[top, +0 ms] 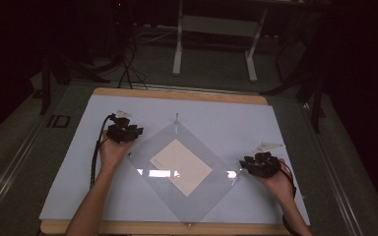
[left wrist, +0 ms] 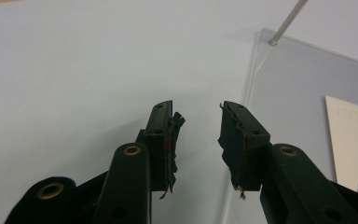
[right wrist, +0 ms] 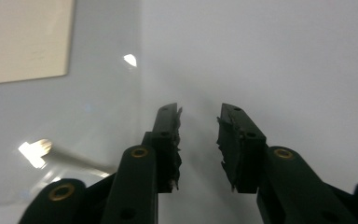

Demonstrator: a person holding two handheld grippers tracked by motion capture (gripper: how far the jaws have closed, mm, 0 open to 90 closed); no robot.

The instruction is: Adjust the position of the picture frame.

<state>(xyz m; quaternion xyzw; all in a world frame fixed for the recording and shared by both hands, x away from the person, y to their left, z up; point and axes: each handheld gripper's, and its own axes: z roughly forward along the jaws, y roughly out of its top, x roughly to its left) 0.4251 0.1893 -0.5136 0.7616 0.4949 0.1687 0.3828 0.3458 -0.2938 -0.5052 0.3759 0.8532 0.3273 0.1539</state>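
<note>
Left hand-held gripper (top: 124,132) sits at the left corner of a clear square sheet (top: 216,191) that lies turned like a diamond on the pale blue worktop (top: 78,162). In its own view the two black jaws stand apart with nothing between them – the frayed pads (left wrist: 173,140) grip no edge, and the sheet's border runs just to the right of the gap. Right hand-held gripper (top: 261,164) is at the sheet's right corner, held in the person's right hand (top: 278,183); its jaws are likewise parted and bare, pointing over the glossy surface. A cream paper card (top: 181,167) lies at the middle of the clear sheet, well apart from both grippers. A thin metal rod (top: 177,123) stands at the sheet's far corner – it shows in the left gripper view too, at the top right. Bright ceiling reflections (top: 158,173) lie across the sheet near the card. Cables trail from both grippers along the forearms.
</note>
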